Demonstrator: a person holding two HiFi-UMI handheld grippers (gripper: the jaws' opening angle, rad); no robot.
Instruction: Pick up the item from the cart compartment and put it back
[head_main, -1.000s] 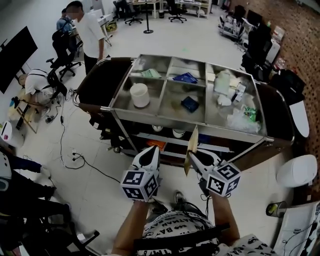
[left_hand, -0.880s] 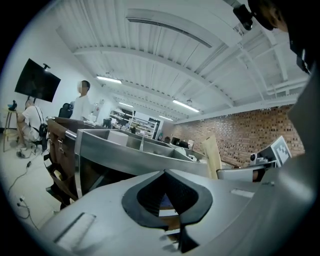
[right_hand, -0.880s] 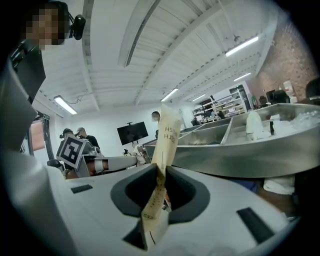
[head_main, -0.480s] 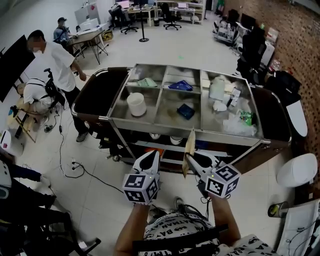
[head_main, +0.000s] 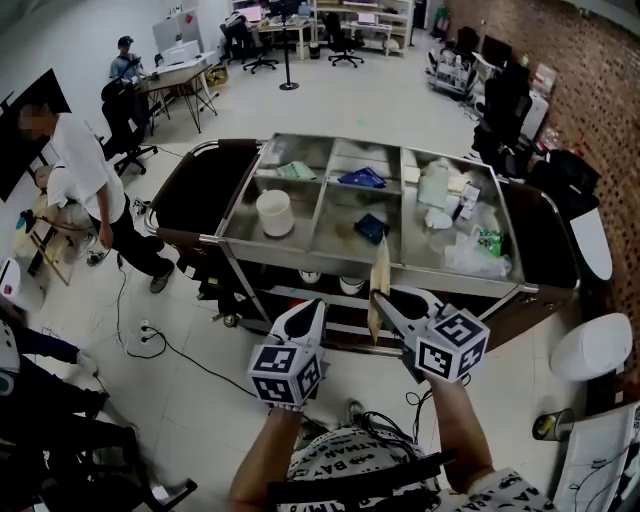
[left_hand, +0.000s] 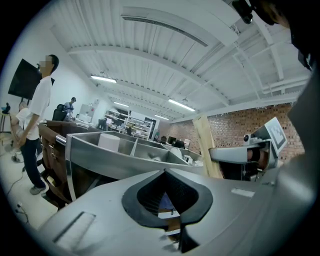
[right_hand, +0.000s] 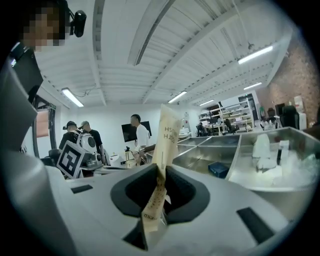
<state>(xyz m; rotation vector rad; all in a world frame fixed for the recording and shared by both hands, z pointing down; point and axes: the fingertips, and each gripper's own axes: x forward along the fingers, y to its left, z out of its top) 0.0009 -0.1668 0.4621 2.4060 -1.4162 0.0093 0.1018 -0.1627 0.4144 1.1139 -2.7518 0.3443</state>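
A steel cart (head_main: 300, 246) with several open compartments stands in front of me. My right gripper (head_main: 386, 300) (right_hand: 159, 172) is shut on a flat tan packet (head_main: 379, 285) (right_hand: 167, 132), which stands upright just before the cart's near rim. The packet (left_hand: 207, 145) also shows in the left gripper view, to the right. My left gripper (head_main: 311, 308) (left_hand: 166, 172) is beside it, shut and holding nothing. A white tub (head_main: 274, 212), a dark blue packet (head_main: 372, 227) and another blue packet (head_main: 360, 178) lie in the compartments.
The right compartment holds white bottles (head_main: 440, 185) and plastic-wrapped items (head_main: 478, 245). A person in white (head_main: 85, 185) stands left of the cart. Cables (head_main: 150, 320) trail on the floor. White seats (head_main: 595, 345) and dark chairs are on the right.
The person in white has walked from behind the cart to its left side. Both grippers have edged a little toward the cart's rim, with the packet still held.
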